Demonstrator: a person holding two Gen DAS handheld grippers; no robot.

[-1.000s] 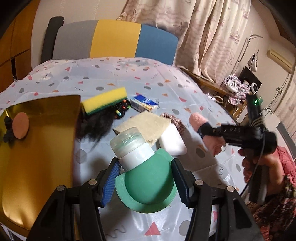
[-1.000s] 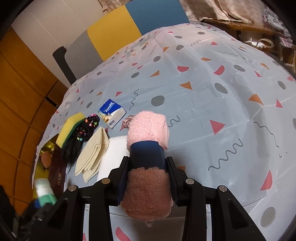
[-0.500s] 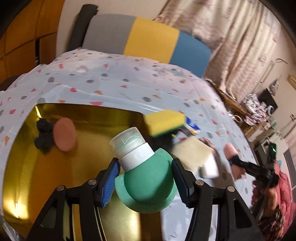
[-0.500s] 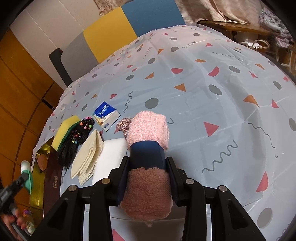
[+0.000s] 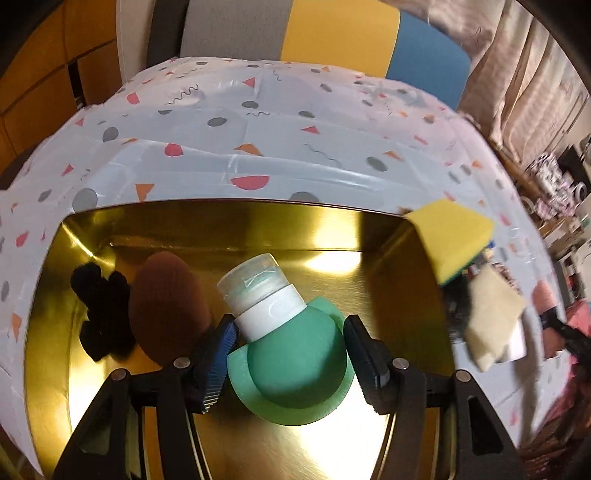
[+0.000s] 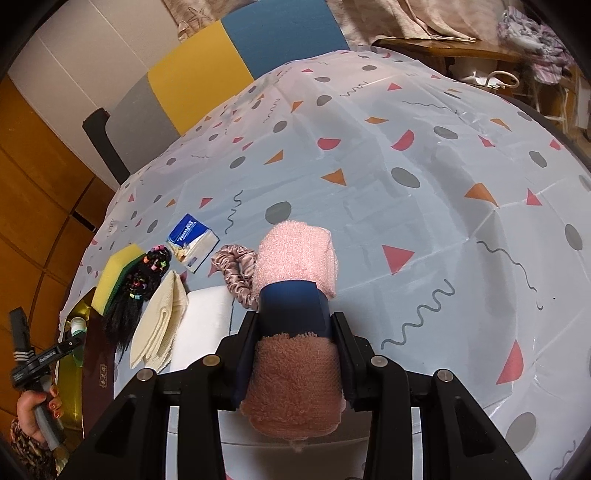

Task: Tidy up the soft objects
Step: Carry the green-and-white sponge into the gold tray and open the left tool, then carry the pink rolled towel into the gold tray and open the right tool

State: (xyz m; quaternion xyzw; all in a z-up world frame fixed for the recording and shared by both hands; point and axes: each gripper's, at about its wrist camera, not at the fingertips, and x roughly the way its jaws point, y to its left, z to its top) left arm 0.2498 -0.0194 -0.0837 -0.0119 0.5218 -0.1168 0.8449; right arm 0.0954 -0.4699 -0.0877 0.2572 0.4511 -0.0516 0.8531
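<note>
My left gripper is shut on a green squeeze bottle with a white cap, held over the gold tray. A brown round pad and a black scrunchie lie in the tray at the left. My right gripper is shut on a rolled pink towel with a dark blue band, above the patterned tablecloth. The left gripper also shows at the far left of the right wrist view, over the tray.
Beside the tray lie a yellow-green sponge, a black hairpiece with coloured beads, a cream cloth, a white block, a pink scrunchie and a tissue pack. A striped chair back stands behind the table.
My left gripper has swung left with the bottle, from over the loose items to over the middle of the gold tray. My right gripper has stayed almost still with the towel.
</note>
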